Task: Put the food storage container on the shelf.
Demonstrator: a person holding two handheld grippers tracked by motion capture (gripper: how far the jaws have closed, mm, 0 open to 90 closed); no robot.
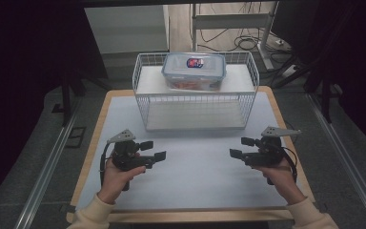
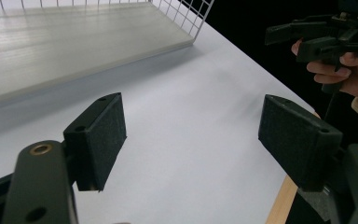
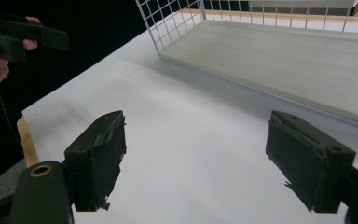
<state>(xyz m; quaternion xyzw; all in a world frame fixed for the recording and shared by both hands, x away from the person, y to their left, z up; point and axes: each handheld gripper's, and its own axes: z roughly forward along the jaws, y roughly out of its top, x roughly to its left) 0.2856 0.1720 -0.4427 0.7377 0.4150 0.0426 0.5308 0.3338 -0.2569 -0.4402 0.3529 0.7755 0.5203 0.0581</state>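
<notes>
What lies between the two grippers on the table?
Nothing: in the high view, bare white table mat lies between the left gripper and the right gripper.

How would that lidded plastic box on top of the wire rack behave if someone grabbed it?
The plastic box looks rigid, so it probably keeps its shape when squeezed. Its smooth walls may slip between pads. It seems partly filled, so likely moderate in weight, and it sits low and wide on the wire rack, so it is unlikely to tip.
</notes>
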